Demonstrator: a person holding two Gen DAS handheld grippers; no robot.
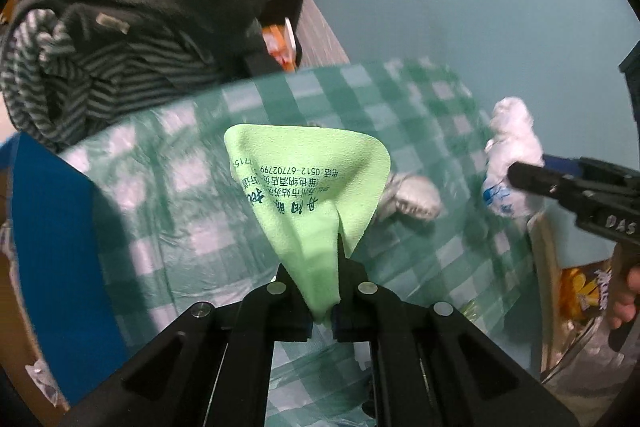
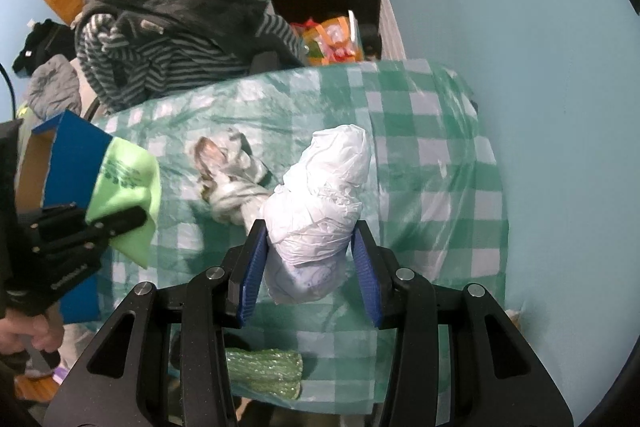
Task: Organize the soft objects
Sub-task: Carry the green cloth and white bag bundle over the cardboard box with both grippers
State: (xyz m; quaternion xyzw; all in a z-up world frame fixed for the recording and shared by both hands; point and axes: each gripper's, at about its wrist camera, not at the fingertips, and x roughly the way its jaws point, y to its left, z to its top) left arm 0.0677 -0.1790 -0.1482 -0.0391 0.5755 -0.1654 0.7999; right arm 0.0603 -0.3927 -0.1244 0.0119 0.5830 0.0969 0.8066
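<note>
Two grippers: each carries one soft thing above the checked counter [image 2: 420,131].
Left gripper [image 1: 322,307]: jaws clamped on the green cloth [image 1: 308,187].
Green cloth: fans out wide away from the jaws, narrow end pinched, printed side up; left of the white bundle.
Right gripper [image 2: 308,267]: blue-padded jaws squeeze the white bundle [image 2: 320,203].
White bundle: long axis runs forward along the fingers, far end tipped slightly right.
Grey cloth [image 2: 228,171]: crumpled on the counter, just left of the bundle.
Blue box [image 2: 68,163]: farther left of the bundle, behind the green cloth.
</note>
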